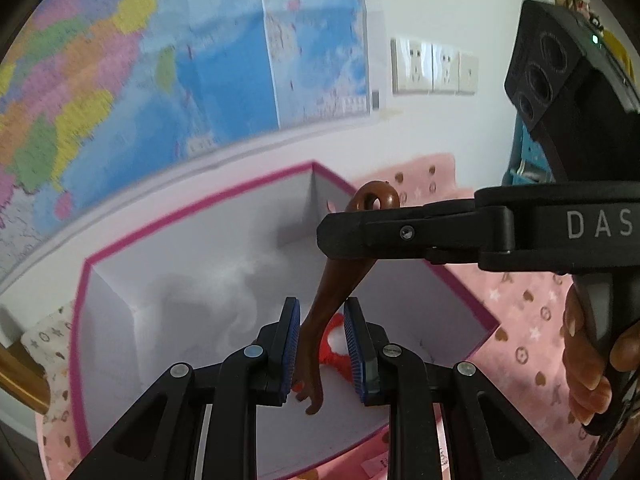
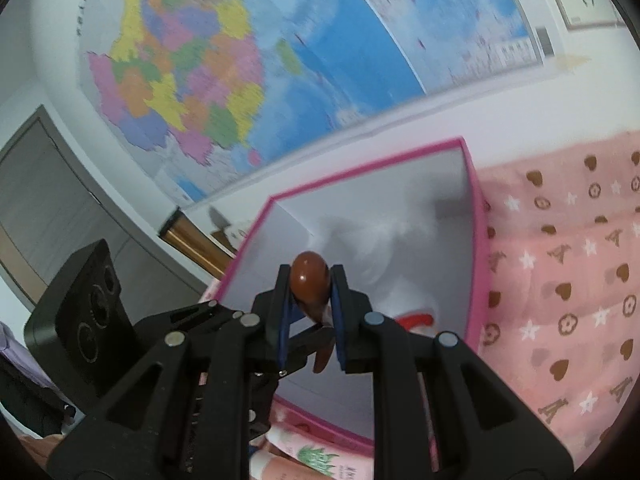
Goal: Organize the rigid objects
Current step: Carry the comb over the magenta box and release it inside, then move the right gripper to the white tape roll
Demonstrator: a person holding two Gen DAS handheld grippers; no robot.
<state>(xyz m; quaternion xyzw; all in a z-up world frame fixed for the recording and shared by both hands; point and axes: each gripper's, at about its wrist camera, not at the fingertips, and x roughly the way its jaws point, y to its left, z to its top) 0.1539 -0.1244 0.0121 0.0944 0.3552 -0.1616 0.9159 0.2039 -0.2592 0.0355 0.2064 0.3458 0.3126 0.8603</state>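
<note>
While the right gripper [image 2: 310,312] clamped the looped end of the brown back-scratcher [image 1: 326,312], it hung hand-end down inside the pink-edged box [image 1: 200,216], presumably for stowing. The left gripper [image 1: 322,350] straddled the shaft, fingers apart, probably steadying. A red item [image 1: 340,340] lay beneath.

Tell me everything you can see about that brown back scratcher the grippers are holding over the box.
The back scratcher is a slim, glossy brown stick, wood or plastic by its look. One end is a rounded knob with a hole, the other a small curled hand. It hangs tilted over the open pink-edged box. The right hand-held gripper is shut on the knob end. The left hand-held gripper stands open around the lower shaft; whether it touches is unclear.
</note>
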